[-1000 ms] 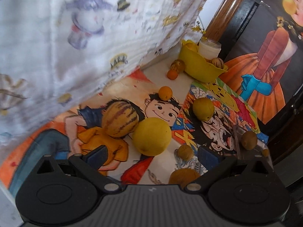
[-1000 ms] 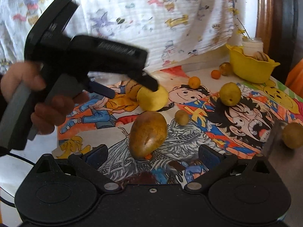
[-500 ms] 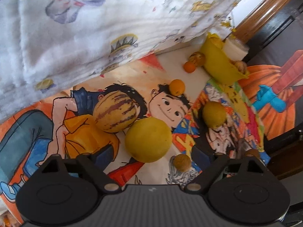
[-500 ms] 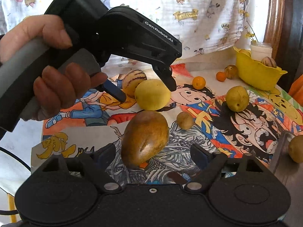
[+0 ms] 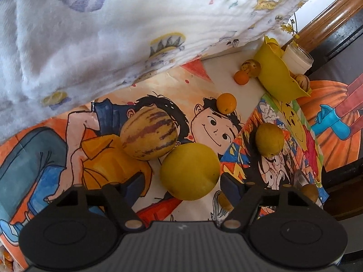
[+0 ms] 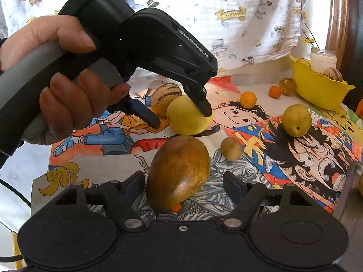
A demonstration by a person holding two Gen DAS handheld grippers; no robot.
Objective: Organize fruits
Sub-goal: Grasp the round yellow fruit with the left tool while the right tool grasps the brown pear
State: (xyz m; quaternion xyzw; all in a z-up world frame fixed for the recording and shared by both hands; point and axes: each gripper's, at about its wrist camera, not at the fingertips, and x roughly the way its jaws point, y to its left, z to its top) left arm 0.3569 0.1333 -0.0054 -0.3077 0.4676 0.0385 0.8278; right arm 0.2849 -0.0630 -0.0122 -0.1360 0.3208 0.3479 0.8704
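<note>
Both hand-held grippers have dropped closer to their fruit since the earlier frames. Left hand-held gripper (image 5: 183,184): jaws apart and closing around a smooth round yellow fruit (image 5: 190,171) on the bench (image 5: 181,86), just beside a purple-striped melon (image 5: 148,134). Right hand-held gripper (image 6: 183,184): jaws apart and closing around a glossy brown-green mango (image 6: 178,171) with a slit in its skin.

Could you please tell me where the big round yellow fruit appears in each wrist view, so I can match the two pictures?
Left wrist: big round yellow fruit, low centre, between the left claw's closing jaws.
Right wrist: same fruit, centre, left claw around it.
Shared landmark: yellow bowl, far right in both.
</note>
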